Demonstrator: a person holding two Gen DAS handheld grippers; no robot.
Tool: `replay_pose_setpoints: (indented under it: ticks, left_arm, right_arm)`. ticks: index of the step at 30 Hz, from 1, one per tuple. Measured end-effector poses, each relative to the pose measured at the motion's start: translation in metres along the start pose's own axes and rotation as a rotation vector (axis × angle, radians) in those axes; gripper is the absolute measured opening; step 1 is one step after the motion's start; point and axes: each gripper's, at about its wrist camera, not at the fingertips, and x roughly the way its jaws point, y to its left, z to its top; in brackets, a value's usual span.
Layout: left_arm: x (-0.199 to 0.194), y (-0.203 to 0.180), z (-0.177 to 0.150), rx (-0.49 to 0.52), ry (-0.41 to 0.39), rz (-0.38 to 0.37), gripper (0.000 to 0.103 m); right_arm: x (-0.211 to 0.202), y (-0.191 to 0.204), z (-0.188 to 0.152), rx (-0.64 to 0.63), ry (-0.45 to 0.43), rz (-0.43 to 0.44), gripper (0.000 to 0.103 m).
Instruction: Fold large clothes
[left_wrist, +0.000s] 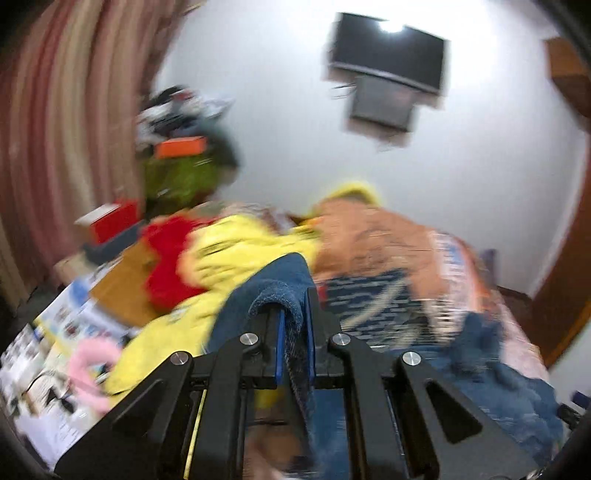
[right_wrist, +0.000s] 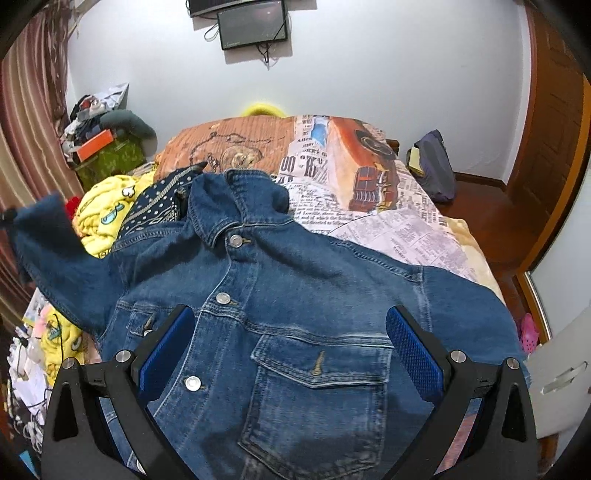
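Note:
A blue denim jacket lies front up on the bed, buttoned, collar toward the far wall. My right gripper is open and empty, its blue pads either side of the chest pocket, just above the cloth. My left gripper is shut on a fold of the jacket's sleeve and holds it lifted; the view is blurred. That raised sleeve shows at the left of the right wrist view.
A newspaper-print bedspread covers the bed. Yellow clothes, a red item and a dotted navy cloth lie at its left. Cluttered boxes stand by the curtain. A screen hangs on the wall.

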Motion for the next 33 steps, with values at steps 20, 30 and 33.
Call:
replay_pose_setpoints:
  ticks: [20,30,33]
  left_arm:
    - [0.066,-0.217,-0.172,0.431,0.492,-0.348,0.01]
    - [0.053,-0.19,-0.181,0.326,0.614,-0.412,0.058]
    - [0.047,-0.162,-0.161,0.235,0.594,-0.42,0.068]
  right_arm:
    - [-0.007,-0.037,-0.025,-0.023,0.031,-0.023,0.103]
    - [-0.005,-0.035,-0.028,-0.044,0.051,-0.026,0.103]
    - [-0.004,-0.03,-0.026,-0.061,0.051,-0.018,0.103]
